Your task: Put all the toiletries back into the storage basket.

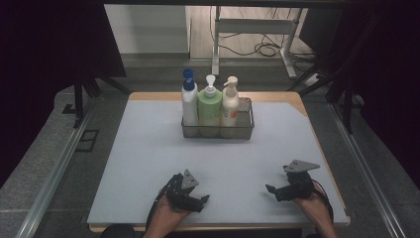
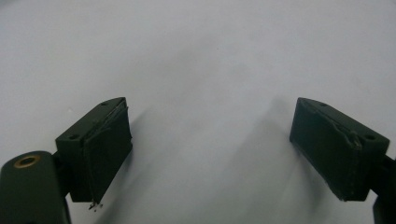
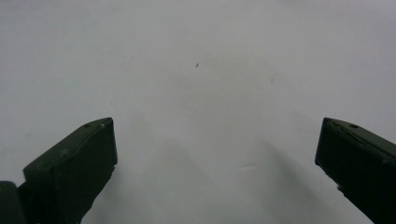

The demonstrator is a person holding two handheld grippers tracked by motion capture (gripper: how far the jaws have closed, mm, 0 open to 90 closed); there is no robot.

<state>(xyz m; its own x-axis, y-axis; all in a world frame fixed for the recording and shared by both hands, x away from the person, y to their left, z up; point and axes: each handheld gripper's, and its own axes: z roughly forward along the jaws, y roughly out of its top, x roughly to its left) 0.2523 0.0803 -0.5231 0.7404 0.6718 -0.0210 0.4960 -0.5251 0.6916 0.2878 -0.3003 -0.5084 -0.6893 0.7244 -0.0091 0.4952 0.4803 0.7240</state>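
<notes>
Bottles (image 1: 210, 105) wait in the basket (image 1: 245, 130) at upper centre.
Both hand-held grippers, left (image 1: 202, 200) and right (image 1: 271, 189), sit spread and empty; approach level, gripping a bottle's body.

Left gripper (image 1: 203, 200) and right gripper (image 1: 270, 189): both built in black, bare hands seen behind them, no sleeves worn. Grey three-cornered plate carried on top of each. Black cable trailed from each back along forearm. Blocky black jaws, small screw holes sunk in top faces, pad edges kinda frayed on left one. Brass-coloured ring set in left gripper body.
</notes>
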